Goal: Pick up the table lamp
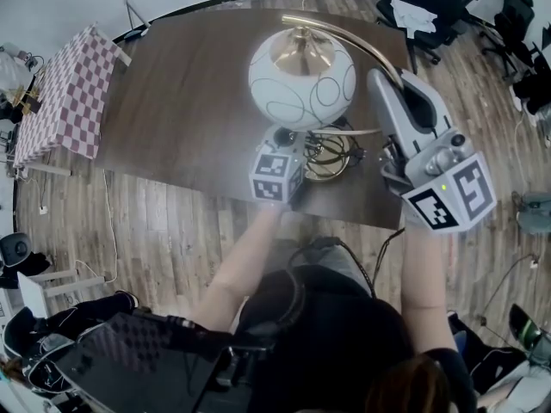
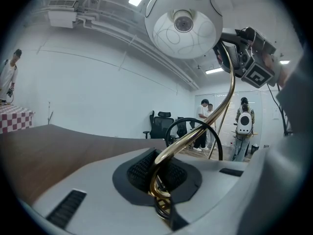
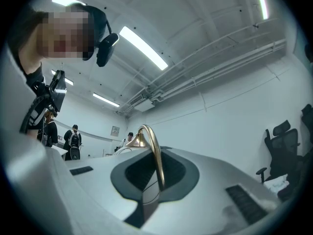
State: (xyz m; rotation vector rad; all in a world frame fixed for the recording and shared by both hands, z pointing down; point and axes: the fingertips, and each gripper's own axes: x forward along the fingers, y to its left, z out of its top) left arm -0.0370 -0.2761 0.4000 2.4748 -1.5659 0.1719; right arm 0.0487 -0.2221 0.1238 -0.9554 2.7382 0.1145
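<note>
The table lamp has a white globe shade (image 1: 301, 80) with thin circle lines, a curved brass arm (image 1: 366, 48) and a brass base (image 1: 327, 157) over the dark wooden table (image 1: 189, 101). My left gripper (image 1: 297, 144) is shut on the brass stem (image 2: 157, 182) low by the base, under the shade (image 2: 183, 26). Higher up, my right gripper (image 1: 386, 77) is shut on the arched arm (image 3: 156, 163), right of the shade. The left gripper view shows the right gripper (image 2: 249, 62) clamped on the arm (image 2: 229, 97). Whether the base rests on the table is hidden.
A table with a red-checked cloth (image 1: 69, 93) stands at the left. Black office chairs (image 1: 439, 3) are behind the table at the right. Cables (image 1: 340, 248) lie on the wooden floor near me. People (image 2: 203, 121) stand in the background.
</note>
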